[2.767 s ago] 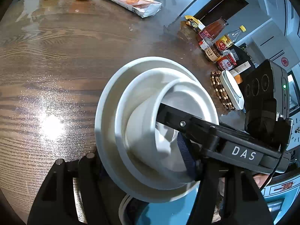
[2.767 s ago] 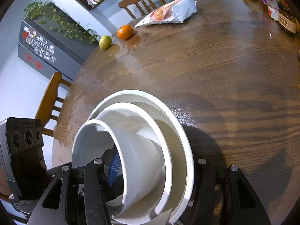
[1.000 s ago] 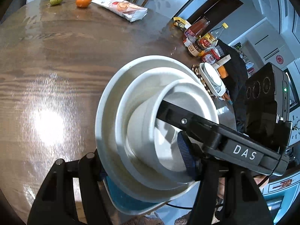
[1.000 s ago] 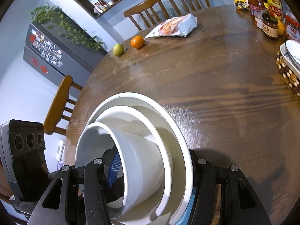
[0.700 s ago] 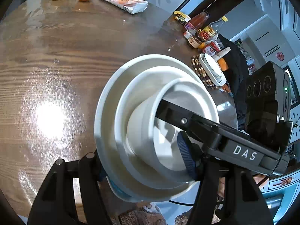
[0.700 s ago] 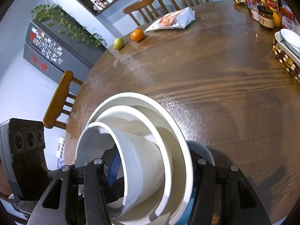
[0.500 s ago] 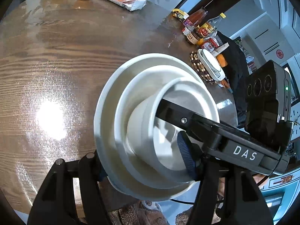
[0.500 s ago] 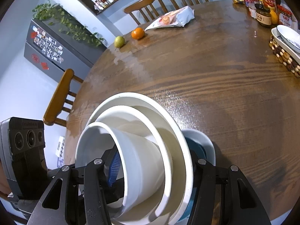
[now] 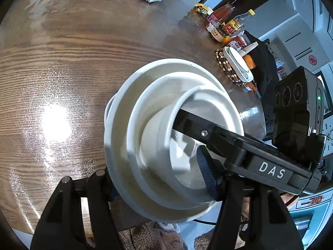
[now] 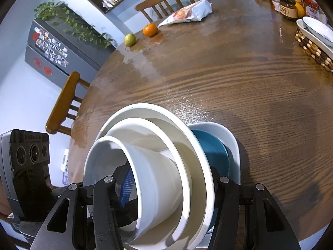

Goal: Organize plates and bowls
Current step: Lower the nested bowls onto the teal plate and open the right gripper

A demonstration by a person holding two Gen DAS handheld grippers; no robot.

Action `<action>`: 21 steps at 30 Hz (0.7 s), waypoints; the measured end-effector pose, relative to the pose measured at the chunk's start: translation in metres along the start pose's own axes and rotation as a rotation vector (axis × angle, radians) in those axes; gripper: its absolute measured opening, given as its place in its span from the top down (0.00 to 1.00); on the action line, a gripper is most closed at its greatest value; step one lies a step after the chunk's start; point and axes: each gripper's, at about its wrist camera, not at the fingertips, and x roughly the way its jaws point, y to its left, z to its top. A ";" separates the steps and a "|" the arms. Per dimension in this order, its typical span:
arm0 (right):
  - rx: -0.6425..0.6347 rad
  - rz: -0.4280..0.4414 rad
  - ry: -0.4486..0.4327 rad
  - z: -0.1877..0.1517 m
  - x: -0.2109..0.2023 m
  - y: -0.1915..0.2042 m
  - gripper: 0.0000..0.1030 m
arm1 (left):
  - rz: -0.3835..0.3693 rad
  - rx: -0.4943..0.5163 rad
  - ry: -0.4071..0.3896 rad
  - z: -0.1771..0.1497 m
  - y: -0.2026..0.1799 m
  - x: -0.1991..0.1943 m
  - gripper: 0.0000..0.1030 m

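My left tongs (image 9: 162, 179) and right tongs (image 10: 164, 189) both clamped on same nested stack of white bowls (image 10: 166, 166), gripping it from opposite sides, stack tilted between them. Blue bowl (image 10: 210, 152) on white plate (image 10: 231, 143) just beyond my right tongs, under stack, on counter (image 10: 239, 79). Orange (image 10: 149, 29), pear (image 10: 130, 39), snack bag (image 10: 187, 13) far ahead.

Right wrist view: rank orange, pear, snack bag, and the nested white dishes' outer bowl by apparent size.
1. Outer white bowl, largest, though nearness to the camera inflates it.
2. Snack bag.
3. Orange and pear look about alike; the orange seems barely bigger, too close to rank.
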 end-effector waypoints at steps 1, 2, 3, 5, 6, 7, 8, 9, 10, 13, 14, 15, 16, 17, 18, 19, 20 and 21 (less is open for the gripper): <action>0.002 -0.002 0.003 -0.001 0.000 -0.001 0.45 | -0.002 0.000 0.003 0.000 0.000 0.001 0.40; 0.001 -0.004 0.004 -0.001 0.001 -0.002 0.45 | -0.004 -0.002 0.007 0.000 0.000 0.003 0.40; 0.000 -0.006 0.004 -0.001 0.001 -0.003 0.45 | -0.005 -0.004 0.012 0.001 0.000 0.005 0.40; 0.001 -0.012 0.006 -0.002 0.001 -0.004 0.45 | -0.008 -0.008 0.021 0.002 -0.001 0.009 0.40; 0.002 -0.015 0.008 -0.002 0.001 -0.005 0.45 | -0.008 -0.009 0.025 0.003 -0.001 0.010 0.40; 0.005 -0.018 0.013 -0.002 0.002 -0.006 0.45 | -0.006 -0.006 0.025 0.003 -0.001 0.011 0.41; 0.007 -0.018 0.018 -0.003 0.003 -0.007 0.45 | -0.004 -0.004 0.024 0.003 -0.001 0.012 0.41; 0.008 -0.019 0.021 -0.003 0.003 -0.009 0.45 | -0.003 -0.005 0.026 0.003 -0.002 0.013 0.41; 0.011 -0.019 0.022 -0.003 0.003 -0.011 0.45 | -0.004 -0.008 0.030 0.003 -0.002 0.014 0.41; 0.016 -0.029 0.033 -0.003 0.003 -0.015 0.45 | -0.008 -0.013 0.045 0.005 -0.001 0.020 0.41; 0.015 -0.037 0.036 -0.003 0.004 -0.015 0.45 | -0.003 -0.008 0.035 0.005 -0.002 0.019 0.42; 0.016 -0.042 0.038 -0.003 0.005 -0.016 0.45 | 0.004 -0.003 0.027 0.005 -0.003 0.019 0.42; 0.016 -0.047 0.037 -0.003 0.004 -0.017 0.45 | 0.014 0.003 0.019 0.006 -0.005 0.018 0.42; 0.013 -0.050 0.036 -0.002 0.004 -0.016 0.45 | 0.019 0.004 0.014 0.005 -0.005 0.018 0.41; 0.009 -0.057 0.034 -0.002 0.003 -0.016 0.45 | 0.021 0.004 0.013 0.006 -0.005 0.017 0.41; 0.009 -0.061 0.035 -0.001 0.003 -0.015 0.44 | 0.021 0.003 0.015 0.006 -0.004 0.018 0.41; 0.008 -0.064 0.038 -0.001 0.003 -0.015 0.44 | 0.021 0.002 0.016 0.006 -0.004 0.018 0.41; 0.007 -0.066 0.040 -0.001 0.003 -0.015 0.44 | 0.022 0.003 0.015 0.006 -0.003 0.018 0.41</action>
